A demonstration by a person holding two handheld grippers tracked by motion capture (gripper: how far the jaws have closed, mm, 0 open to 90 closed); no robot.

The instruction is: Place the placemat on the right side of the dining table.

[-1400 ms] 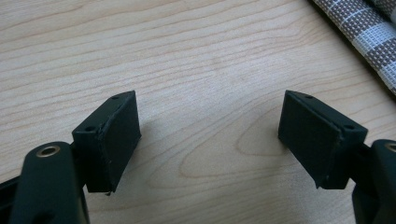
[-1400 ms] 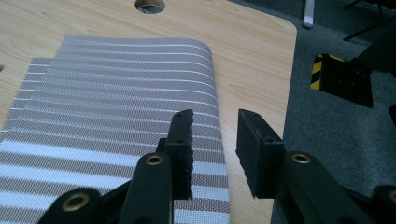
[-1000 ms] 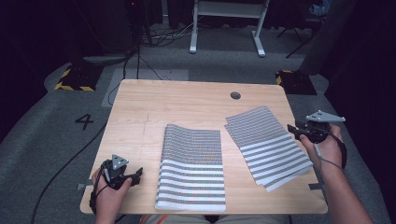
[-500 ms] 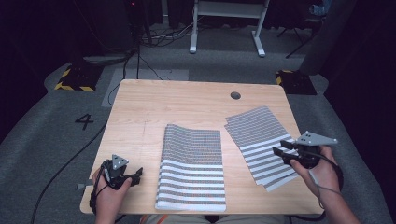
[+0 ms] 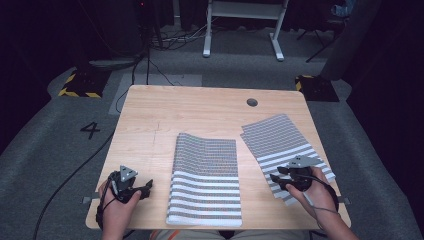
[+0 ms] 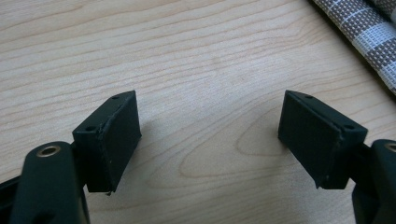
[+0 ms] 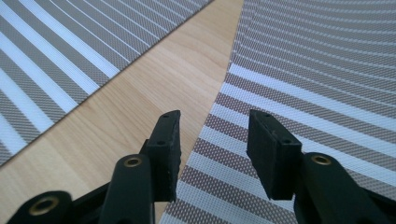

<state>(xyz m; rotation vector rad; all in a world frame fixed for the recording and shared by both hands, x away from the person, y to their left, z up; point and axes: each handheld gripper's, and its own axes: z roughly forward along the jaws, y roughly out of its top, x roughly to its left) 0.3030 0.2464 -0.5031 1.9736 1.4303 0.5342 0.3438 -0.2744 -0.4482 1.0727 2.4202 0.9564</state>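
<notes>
Two grey-and-white striped placemats lie on the wooden table (image 5: 200, 112). The centre mat (image 5: 205, 180) lies straight in front of the person, and the right mat (image 5: 280, 142) lies turned at an angle. My right gripper (image 5: 276, 181) is open just above the right mat's near-left corner, pointing left. In the right gripper view its jaws (image 7: 212, 140) straddle the edge of that mat (image 7: 327, 74), with the centre mat (image 7: 65, 51) across a wedge of bare wood. My left gripper (image 5: 143, 189) rests open on bare wood (image 6: 210, 126), left of the centre mat's corner (image 6: 369, 28).
A round cable hole (image 5: 252, 102) sits near the table's far right. The far half of the tabletop is bare wood. Beyond it stand a white frame's legs (image 5: 242, 30) on grey carpet, with cables and yellow-black floor tape (image 5: 77, 82).
My right gripper has moved from the right mat's right edge toward the person and leftward, down to that mat's near-left corner. The left gripper and both mats have stayed put.
</notes>
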